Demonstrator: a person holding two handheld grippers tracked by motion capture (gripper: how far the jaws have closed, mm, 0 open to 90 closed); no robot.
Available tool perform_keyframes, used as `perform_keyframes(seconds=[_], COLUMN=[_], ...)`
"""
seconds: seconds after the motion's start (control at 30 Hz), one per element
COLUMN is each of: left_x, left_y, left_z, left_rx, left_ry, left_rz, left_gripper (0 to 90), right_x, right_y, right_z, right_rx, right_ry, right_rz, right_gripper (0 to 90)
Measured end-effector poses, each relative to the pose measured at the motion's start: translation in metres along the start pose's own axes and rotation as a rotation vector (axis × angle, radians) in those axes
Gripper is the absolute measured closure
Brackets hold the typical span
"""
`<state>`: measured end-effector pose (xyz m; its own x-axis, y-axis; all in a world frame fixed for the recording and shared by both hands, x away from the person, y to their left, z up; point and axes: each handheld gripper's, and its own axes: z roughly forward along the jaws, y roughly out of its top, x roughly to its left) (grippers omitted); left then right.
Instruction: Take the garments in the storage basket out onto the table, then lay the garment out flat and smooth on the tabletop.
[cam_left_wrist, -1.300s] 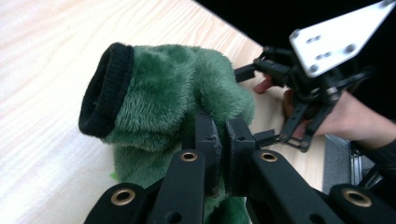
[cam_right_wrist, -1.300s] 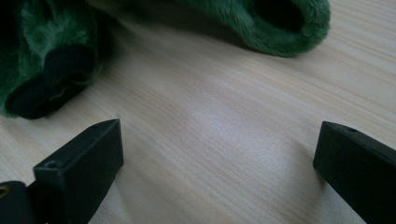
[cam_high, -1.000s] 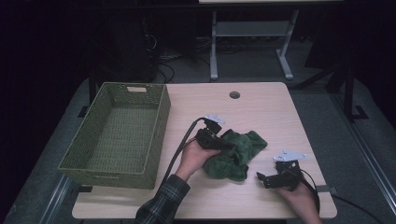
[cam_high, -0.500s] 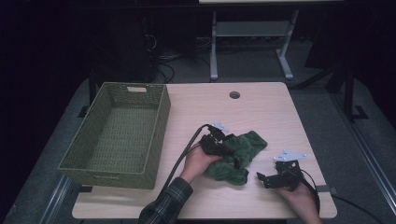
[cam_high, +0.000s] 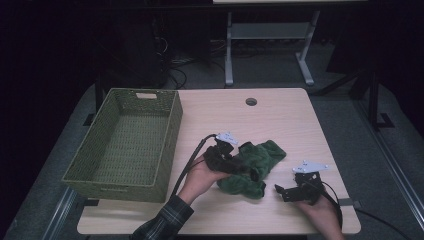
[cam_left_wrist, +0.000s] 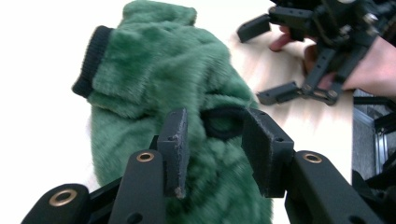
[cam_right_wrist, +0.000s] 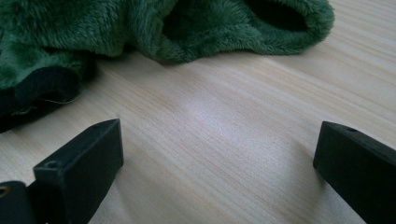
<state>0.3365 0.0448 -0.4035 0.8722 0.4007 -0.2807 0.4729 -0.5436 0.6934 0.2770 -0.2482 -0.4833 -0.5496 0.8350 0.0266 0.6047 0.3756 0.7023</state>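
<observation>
That green garment (cam_left_wrist: 177, 70) is thick plush fleece, fuzzy and matt, with a black ribbed knit cuff (cam_left_wrist: 88, 60) that looks tighter and flatter. Table (cam_right_wrist: 224, 140) is pale wood laminate, smooth with a faint sheen and fine grain lines. The basket (cam_high: 125, 145) looks like woven green wicker, rough and dull. Left gripper (cam_left_wrist: 215, 144) has matt black plastic arms, grainy rubbery pads (cam_left_wrist: 175, 140) and small brass-coloured rivets.
</observation>
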Motion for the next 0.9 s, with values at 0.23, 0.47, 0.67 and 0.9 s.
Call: perform_keyframes(seconds=[0.23, 0.47, 0.67, 0.9], left_x=[-0.019, -0.032, -0.03, -0.022], left_y=[-0.02, -0.031, -0.038, -0.046], left_z=[-0.008, -0.002, 0.011, 0.023], left_rx=[-0.02, 0.003, 0.034, 0.068], left_ry=[-0.021, 0.012, 0.043, 0.073], left_rz=[0.026, 0.078, 0.101, 0.111], left_gripper=[60.4, 58.1, 54.1, 53.7], right_x=[0.0, 0.002, 0.009, 0.025], right_y=[0.0, 0.0, 0.003, 0.005], right_z=[0.0, -0.005, -0.014, -0.011], right_rx=[0.001, 0.014, -0.033, -0.029], right_ry=[-0.001, 0.009, 0.097, 0.171], right_rz=[0.001, -0.002, 0.008, -0.034], right_gripper=[1.3, 10.7, 14.4, 14.5])
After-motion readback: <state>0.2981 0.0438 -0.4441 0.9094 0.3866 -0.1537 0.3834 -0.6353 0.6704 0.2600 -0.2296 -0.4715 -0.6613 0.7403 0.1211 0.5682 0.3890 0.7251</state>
